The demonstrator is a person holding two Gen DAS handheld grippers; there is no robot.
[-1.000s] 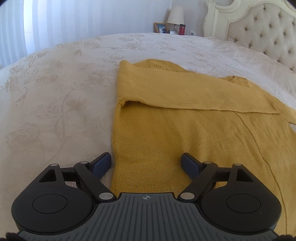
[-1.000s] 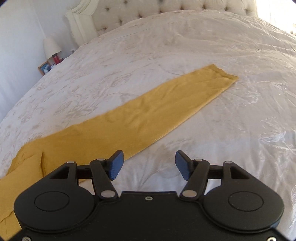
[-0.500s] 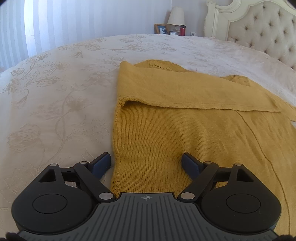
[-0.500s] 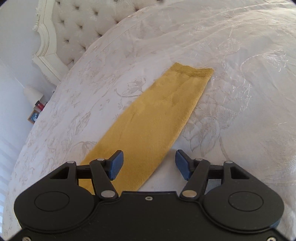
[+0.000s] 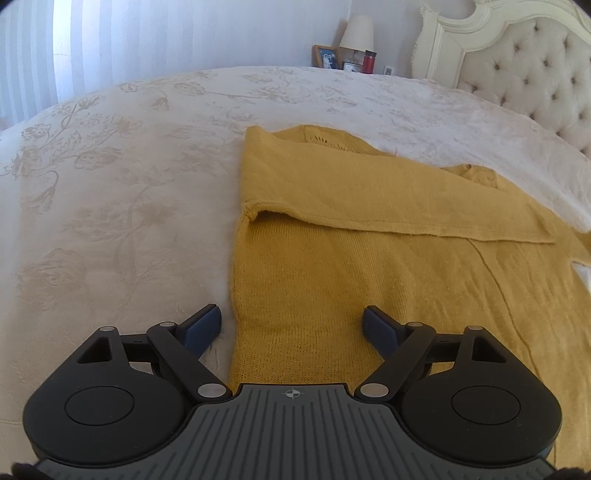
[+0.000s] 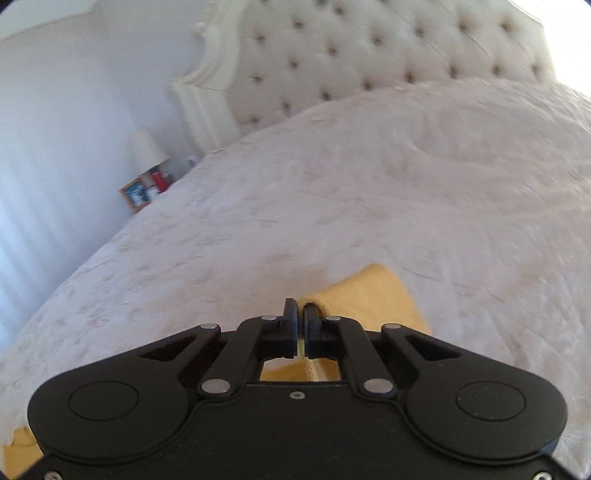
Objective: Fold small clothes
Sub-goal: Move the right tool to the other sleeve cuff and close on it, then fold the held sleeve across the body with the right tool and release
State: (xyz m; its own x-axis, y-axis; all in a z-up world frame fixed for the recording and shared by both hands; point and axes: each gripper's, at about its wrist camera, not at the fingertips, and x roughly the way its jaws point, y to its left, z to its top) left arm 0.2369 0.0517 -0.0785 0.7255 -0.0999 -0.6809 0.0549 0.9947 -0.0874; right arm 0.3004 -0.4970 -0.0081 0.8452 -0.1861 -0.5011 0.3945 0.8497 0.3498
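Your right wrist view is blurred, and the gripper body hides most of the yellow sweater (image 6: 364, 295) there; only a cuff end and a scrap at the lower left corner show. In the left wrist view, the sweater (image 5: 369, 266) runs off the right edge, so its far side is cut off.

The sweater lies flat on a white bedspread (image 5: 122, 206) with a pale floral pattern, one sleeve folded across its chest. Beyond the sweater stands a tufted cream headboard (image 5: 524, 74). Left of the headboard, a lamp (image 5: 356, 33), a framed photo (image 5: 327, 57) and a red bottle (image 5: 369, 62) sit against a striped wall.

Your left gripper (image 5: 291, 328) is spread wide over the sweater's near hem, one finger over the bedspread, the other over the knit; contact is unclear. Your right gripper (image 6: 300, 314) is clenched on the sleeve cuff.
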